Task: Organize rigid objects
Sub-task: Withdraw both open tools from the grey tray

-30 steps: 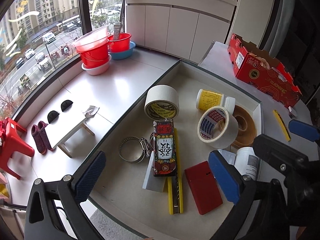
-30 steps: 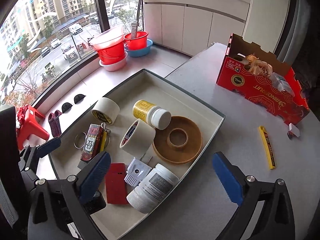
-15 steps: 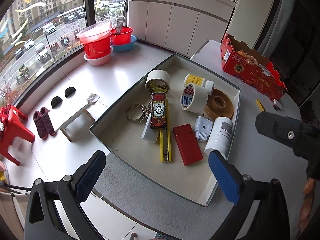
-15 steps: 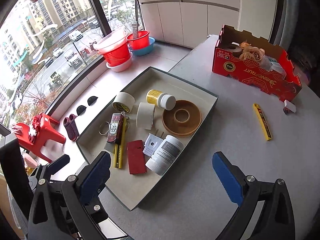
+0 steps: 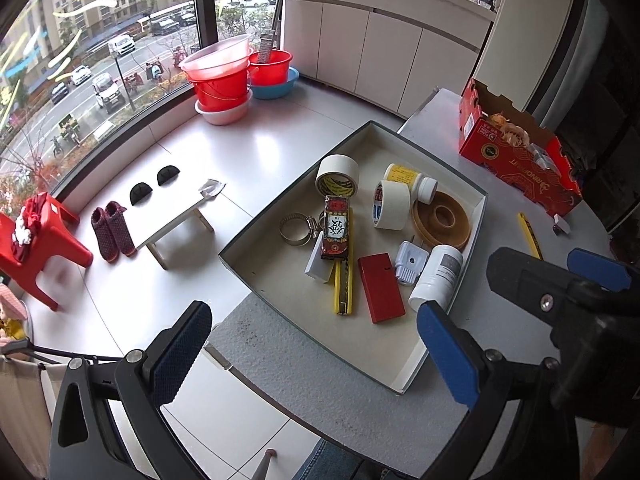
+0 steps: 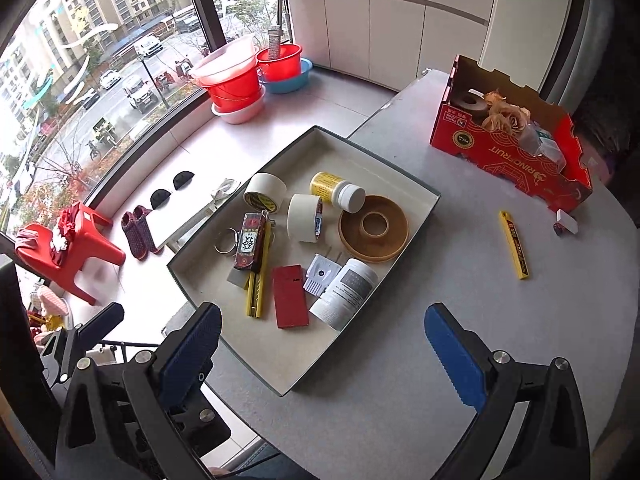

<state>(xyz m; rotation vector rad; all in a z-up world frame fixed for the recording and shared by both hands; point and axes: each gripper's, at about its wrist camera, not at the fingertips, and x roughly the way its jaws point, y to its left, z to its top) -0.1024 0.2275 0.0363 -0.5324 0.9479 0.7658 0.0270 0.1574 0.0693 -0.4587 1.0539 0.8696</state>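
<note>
Tape roll (image 6: pixel 474 103) in right-wrist view only

Curved floor-to-ceiling window (image 5: pixel 92 52) at 10 o'clock admits daylight over a street with parked vehicles. White floor tiles (image 5: pixel 248 148) carry stacked red basins (image 5: pixel 222 80) at 11 o'clock, a low white bench (image 5: pixel 168 216) and a red plastic stool (image 5: pixel 44 240) at 9 o'clock. White cabinets (image 5: pixel 380 52) stand at 12 o'clock.

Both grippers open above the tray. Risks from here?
1. The tray overhangs the table edge on the window side; pressing down there may tip it.
2. The white bottle lies on its side against the plug; a nudge may roll it.
3. The yellow cutter sits outside the tray.
</note>
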